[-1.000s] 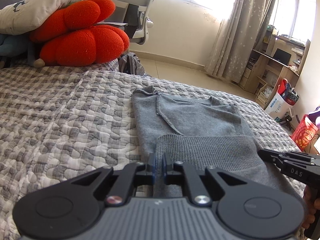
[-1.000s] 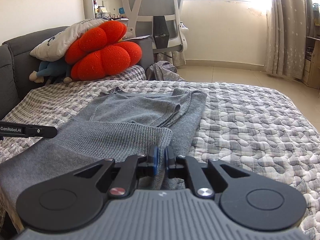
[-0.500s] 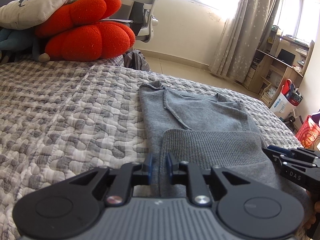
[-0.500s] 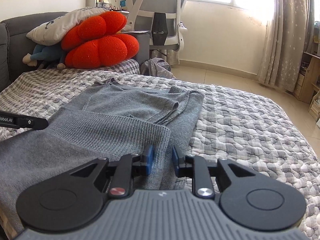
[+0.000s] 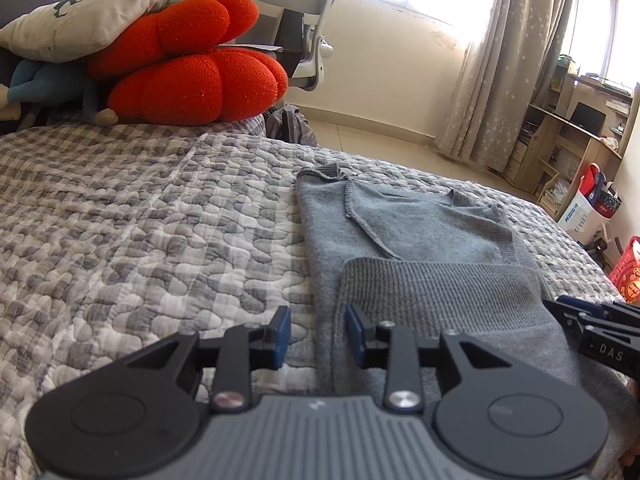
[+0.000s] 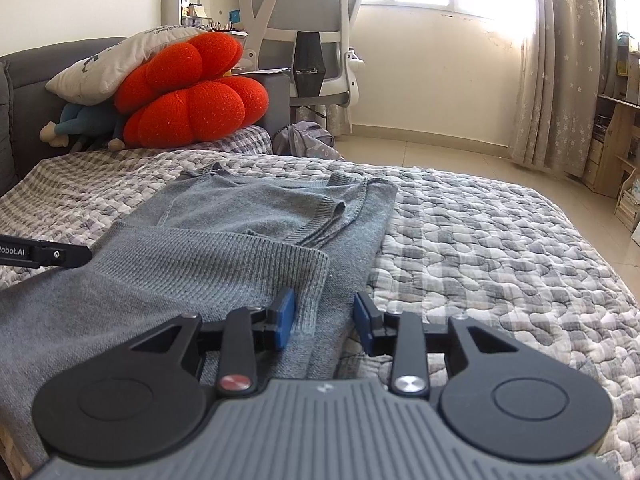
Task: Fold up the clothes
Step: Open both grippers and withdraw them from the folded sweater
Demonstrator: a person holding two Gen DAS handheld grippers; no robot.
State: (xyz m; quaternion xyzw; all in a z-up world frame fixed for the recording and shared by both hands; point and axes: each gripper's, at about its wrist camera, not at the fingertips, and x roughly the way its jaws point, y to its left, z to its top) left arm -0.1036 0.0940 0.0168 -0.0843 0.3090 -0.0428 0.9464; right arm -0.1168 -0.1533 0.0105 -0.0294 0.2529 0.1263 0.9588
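Note:
A grey knit sweater (image 5: 420, 240) lies on the quilted bed, sleeves folded in and its ribbed hem (image 5: 436, 284) folded up over the body. It also shows in the right wrist view (image 6: 240, 232). My left gripper (image 5: 316, 334) is open at the hem's left corner, holding nothing. My right gripper (image 6: 324, 320) is open at the hem's right corner (image 6: 316, 264), holding nothing. Each gripper shows at the edge of the other's view: the right one (image 5: 596, 328), the left one (image 6: 44, 254).
The grey checked quilt (image 5: 140, 240) covers the bed. A red plush cushion (image 5: 192, 76), a white pillow (image 5: 92, 16) and a blue soft toy (image 5: 36, 84) are piled at the head. An office chair (image 6: 308, 40), curtain (image 6: 560, 64) and shelves (image 5: 568, 140) stand beyond.
Both grippers were shut on the sweater's hem corners a second ago. They have opened and let the hem go, and it now lies flat on the sweater.

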